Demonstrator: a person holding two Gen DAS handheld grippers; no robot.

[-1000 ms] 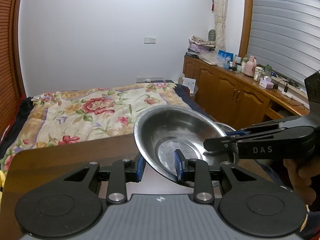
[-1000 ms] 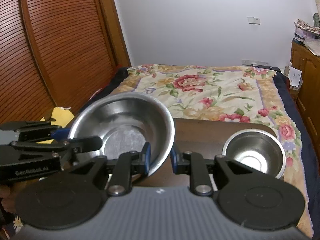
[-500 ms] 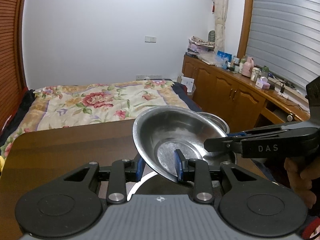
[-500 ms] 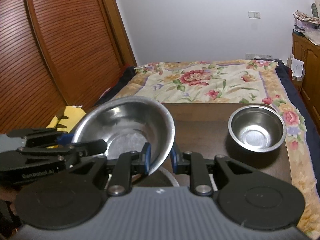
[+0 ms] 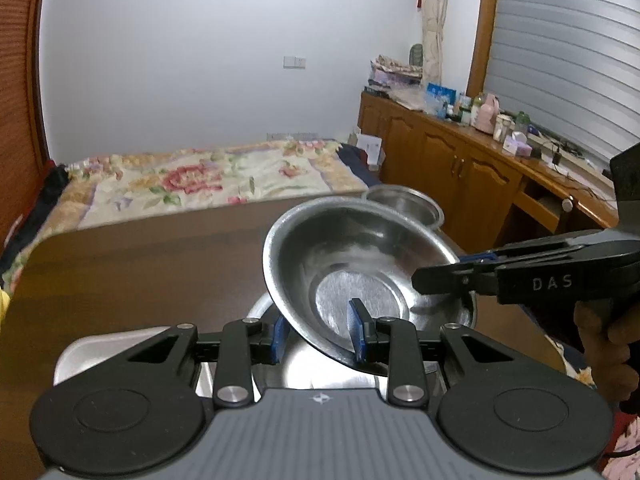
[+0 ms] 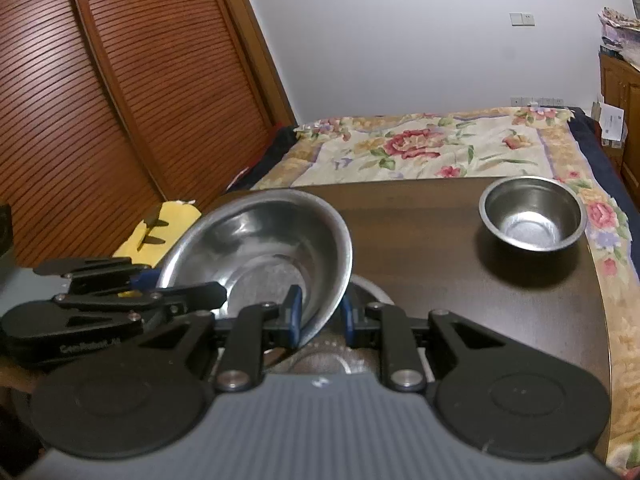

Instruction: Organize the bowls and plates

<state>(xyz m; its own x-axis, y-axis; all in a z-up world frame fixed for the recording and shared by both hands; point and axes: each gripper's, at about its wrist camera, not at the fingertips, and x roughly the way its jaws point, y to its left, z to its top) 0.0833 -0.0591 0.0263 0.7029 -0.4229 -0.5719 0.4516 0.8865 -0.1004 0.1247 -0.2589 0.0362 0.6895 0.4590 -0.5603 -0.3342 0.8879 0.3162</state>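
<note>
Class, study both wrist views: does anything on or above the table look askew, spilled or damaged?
The large steel bowl is tilted, not level: the left gripper and right gripper each pinch its rim above another steel dish. The small bowl sits upright on the table. No spill or damage shows.

The big bowl point(image 6: 256, 256) hangs tilted over the bench's point(image 6: 440, 248) near edge, above a plate point(image 5: 324, 376) that lies flat there. The left tongs point(image 5: 318, 340) straddle its rim on one side, the right tongs point(image 6: 320, 314) on the opposite side. A tray point(image 5: 120, 348) lies on the bench just beside the plate, toward the left corner. The small bowl point(image 6: 532, 212) stands upright near the far right corner, well apart. The bed point(image 6: 432, 148) lies beyond the far edge.
</note>
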